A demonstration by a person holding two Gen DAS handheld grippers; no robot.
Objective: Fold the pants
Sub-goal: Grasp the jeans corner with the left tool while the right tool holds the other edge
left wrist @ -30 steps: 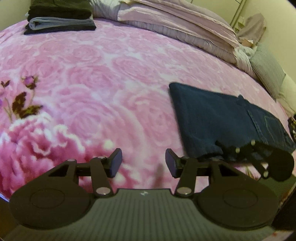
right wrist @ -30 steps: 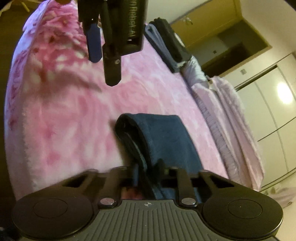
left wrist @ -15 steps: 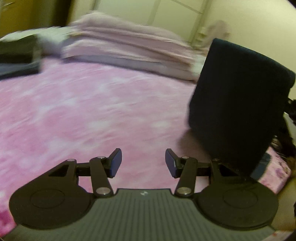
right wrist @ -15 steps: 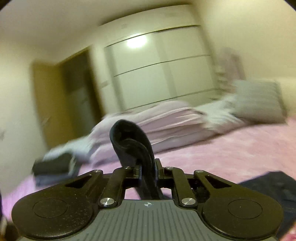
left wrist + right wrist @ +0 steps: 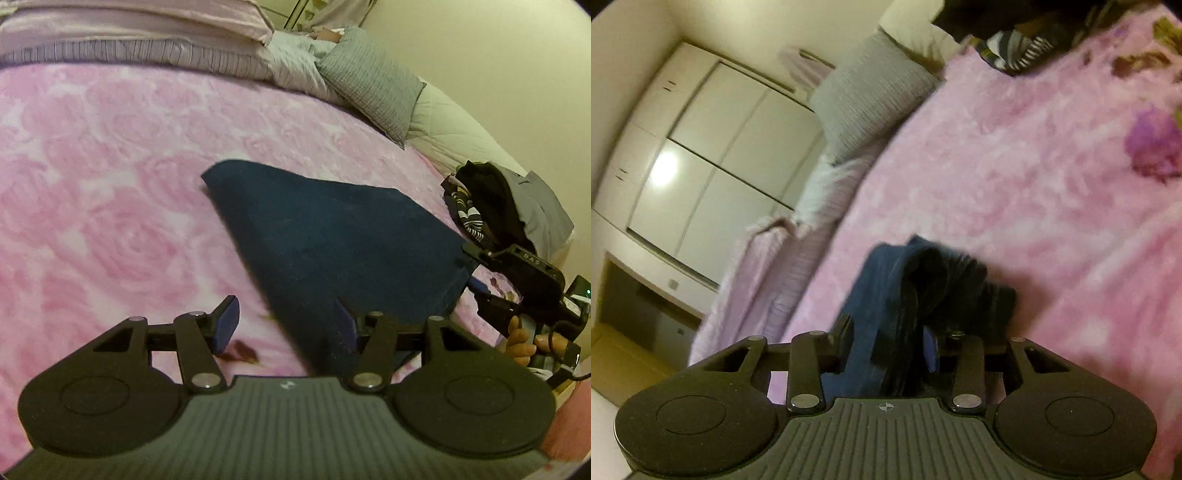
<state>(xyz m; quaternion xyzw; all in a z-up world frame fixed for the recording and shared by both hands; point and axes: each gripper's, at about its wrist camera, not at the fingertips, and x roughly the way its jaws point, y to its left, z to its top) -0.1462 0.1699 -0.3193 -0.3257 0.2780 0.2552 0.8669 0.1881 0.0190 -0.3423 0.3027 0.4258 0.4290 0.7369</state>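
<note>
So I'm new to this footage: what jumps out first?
The dark blue folded pants lie mid-bed on the pink rose-patterned blanket. The right hand-held gripper is opening with the cloth between its pads. A grey pillow leans at the head of the bed.

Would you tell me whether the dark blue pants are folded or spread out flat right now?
Folded. The dark blue pants lie doubled on the pink blanket, and several stacked layers show at the edge between the right gripper's opening jaws.

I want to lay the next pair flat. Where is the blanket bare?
Bare: the pink blanket left of the navy pants, up to the folded bedding. Crowded: the right edge, with the clothes pile and grey pillow.
</note>
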